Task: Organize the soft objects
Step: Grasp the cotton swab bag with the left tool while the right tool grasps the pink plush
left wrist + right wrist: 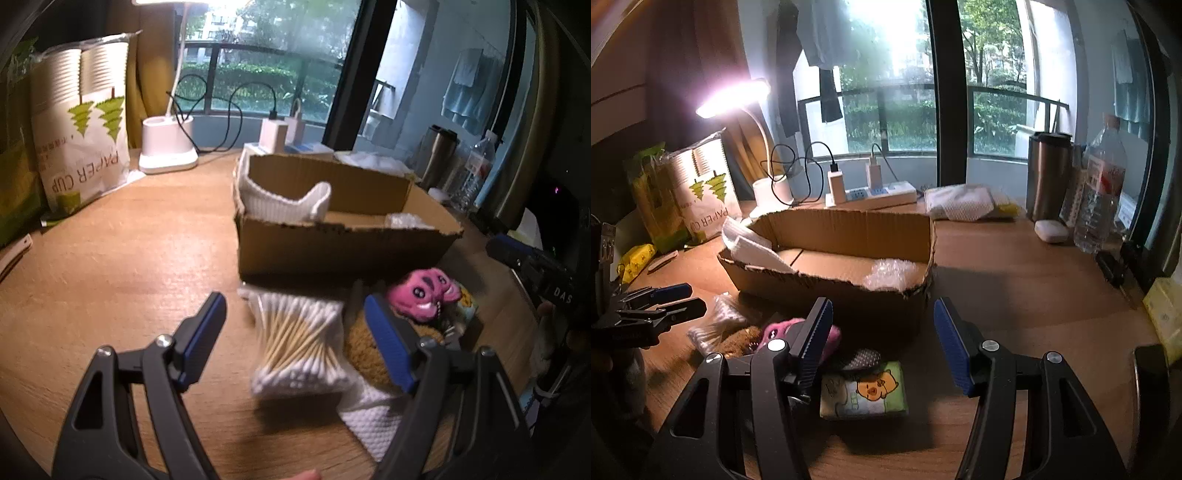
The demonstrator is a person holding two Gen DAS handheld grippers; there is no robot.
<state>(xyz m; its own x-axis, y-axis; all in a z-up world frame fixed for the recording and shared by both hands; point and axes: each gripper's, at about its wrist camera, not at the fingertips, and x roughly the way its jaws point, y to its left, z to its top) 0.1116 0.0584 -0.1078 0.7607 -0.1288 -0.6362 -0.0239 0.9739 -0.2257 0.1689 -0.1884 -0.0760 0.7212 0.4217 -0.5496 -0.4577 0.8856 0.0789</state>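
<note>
— Where are the soft things?
— The cotton swab pack (299, 339) and pink plush toy (424, 291) lie on the worktop (129, 266) before the cardboard box (343, 243).
— Your grippers?
— My left hand-held gripper (295, 332) is spread around the swabs, not pinching; my right hand-held gripper (882, 339) is spread, empty.

Home desk by balcony window (908, 74): lamp (731, 98), hung laundry (809, 33), chargers (836, 181)
</note>
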